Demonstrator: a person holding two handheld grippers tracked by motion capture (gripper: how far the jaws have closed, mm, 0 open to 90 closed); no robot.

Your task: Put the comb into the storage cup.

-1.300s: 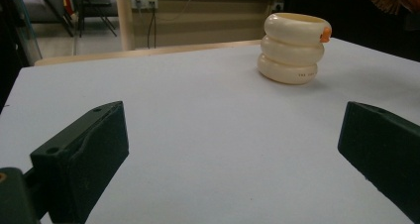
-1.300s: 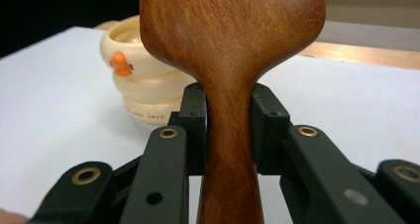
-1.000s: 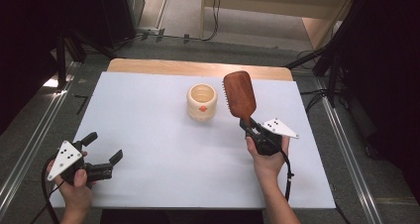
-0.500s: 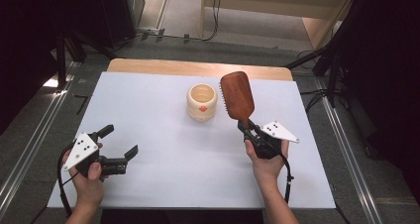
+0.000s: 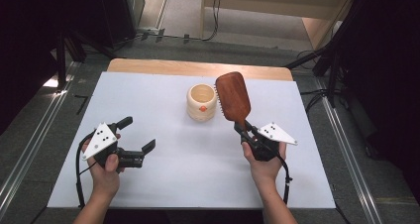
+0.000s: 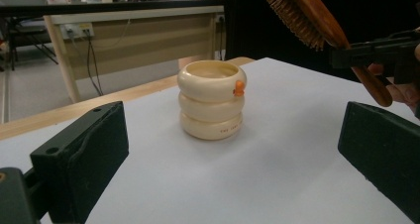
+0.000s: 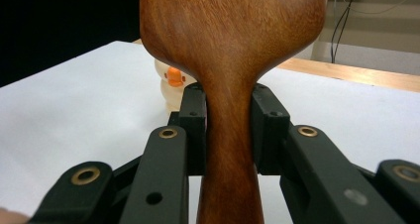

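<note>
The right gripper (image 5: 246,133) clamps the wooden hairbrush (image 5: 233,97) by its handle, head tilted up just right of the cream ringed cup (image 5: 201,102), while the wide-open left gripper (image 5: 140,140) faces that cup from farther off.

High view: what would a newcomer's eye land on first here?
The wooden hairbrush, clamped by its handle in the right gripper and raised over the right half of the white table, bristles turned toward the cup. Next, the cream ringed cup with a small orange knob, standing upright just left of the brush. The left gripper hangs open and empty at the near left.
</note>
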